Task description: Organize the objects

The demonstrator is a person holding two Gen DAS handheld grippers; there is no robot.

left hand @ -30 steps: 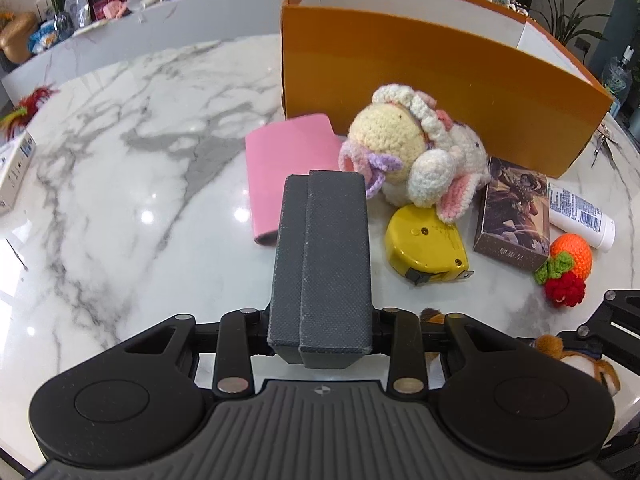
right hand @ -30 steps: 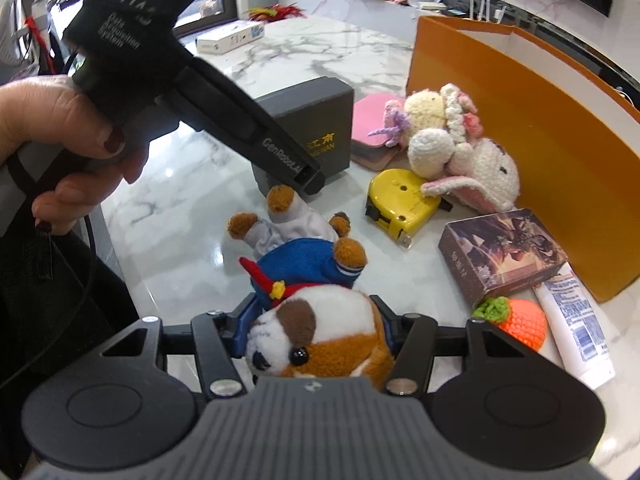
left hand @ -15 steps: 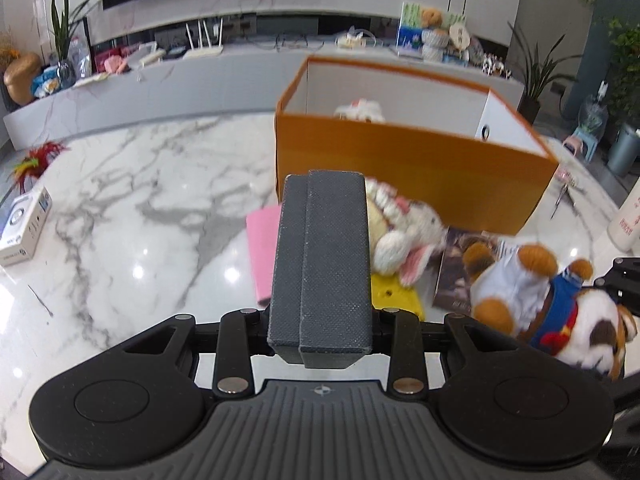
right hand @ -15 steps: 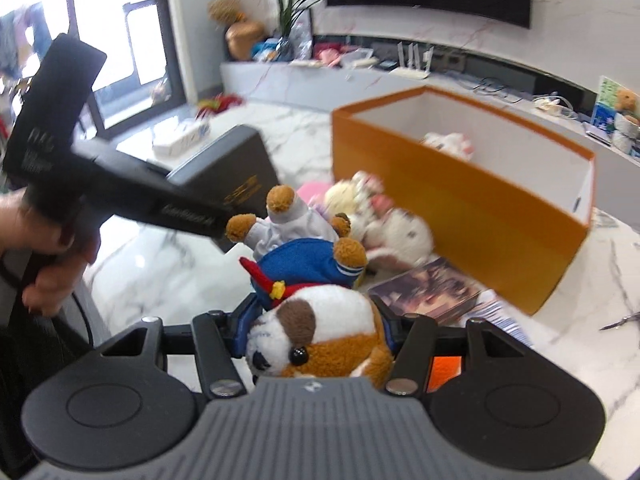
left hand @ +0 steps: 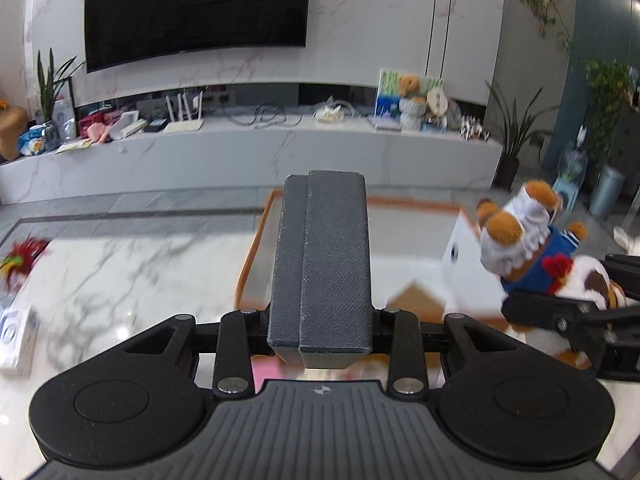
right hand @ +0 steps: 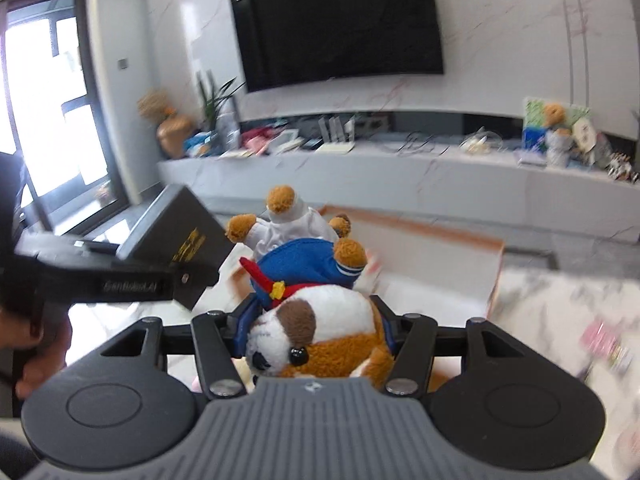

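Note:
My left gripper [left hand: 322, 320] is shut on a dark grey textured box [left hand: 324, 256], held high above the table; the box also shows at the left in the right wrist view [right hand: 176, 248]. My right gripper [right hand: 316, 320] is shut on a brown-and-white plush dog in blue clothes [right hand: 316, 308]; the dog also shows at the right in the left wrist view [left hand: 532, 252]. The open orange cardboard box with white inside [left hand: 460, 240] lies below and ahead of both grippers; its far rim shows in the right wrist view [right hand: 440, 236].
The white marble table [left hand: 120, 272] stretches to the left, with a small white box [left hand: 12, 332] at its left edge and a red feathery item [left hand: 24, 252]. A long white counter [left hand: 240, 148] with clutter and a wall TV stand behind.
Both grippers have risen and tilted up, carrying the grey box and the plush dog over the orange box. The items on the table have dropped out of view.

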